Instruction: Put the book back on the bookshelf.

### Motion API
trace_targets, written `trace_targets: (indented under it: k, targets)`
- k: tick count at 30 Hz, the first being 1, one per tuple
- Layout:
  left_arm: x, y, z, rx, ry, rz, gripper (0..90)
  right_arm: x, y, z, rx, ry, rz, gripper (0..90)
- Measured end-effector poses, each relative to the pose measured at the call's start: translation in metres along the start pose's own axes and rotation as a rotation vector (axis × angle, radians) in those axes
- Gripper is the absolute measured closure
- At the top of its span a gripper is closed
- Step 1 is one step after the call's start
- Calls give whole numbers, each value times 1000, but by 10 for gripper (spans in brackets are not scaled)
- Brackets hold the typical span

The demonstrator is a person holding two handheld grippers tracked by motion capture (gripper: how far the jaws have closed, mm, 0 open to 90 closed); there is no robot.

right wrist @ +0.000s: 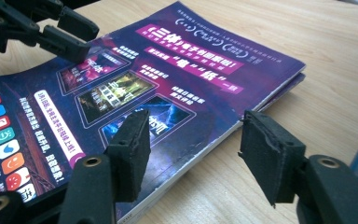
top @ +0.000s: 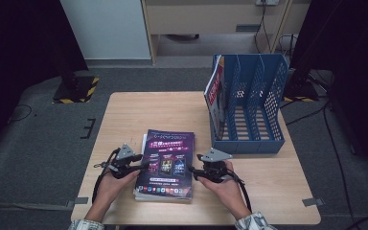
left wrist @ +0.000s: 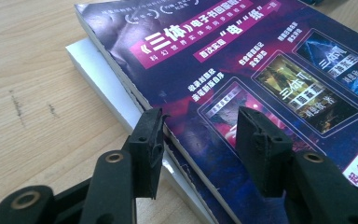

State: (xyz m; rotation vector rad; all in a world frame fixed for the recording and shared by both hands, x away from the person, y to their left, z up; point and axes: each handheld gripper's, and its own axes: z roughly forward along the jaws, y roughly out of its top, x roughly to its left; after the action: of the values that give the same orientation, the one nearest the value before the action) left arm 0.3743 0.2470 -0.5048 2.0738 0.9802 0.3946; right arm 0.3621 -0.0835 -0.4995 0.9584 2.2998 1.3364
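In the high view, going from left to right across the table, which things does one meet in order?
Left gripper → purple magazine → right gripper → blue file rack.

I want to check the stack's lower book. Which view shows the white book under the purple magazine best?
The left gripper view: the white book juts out beside the purple magazine. The high view shows a sliver; the right gripper view, hardly any.
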Motion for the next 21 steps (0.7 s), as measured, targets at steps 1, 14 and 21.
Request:
trace_targets:
  k: [1,14,21]
  targets:
    - [-1,0,1,-2,-3,1,520,0,0,1,6,-1,0,401]
    - [-5,3,7,-6,-14,28,508,-5,-8,11,42,55,104,279]
    - [-13,5,11,-15,-9,48,508,-9,-10,15,51,56,137,270]
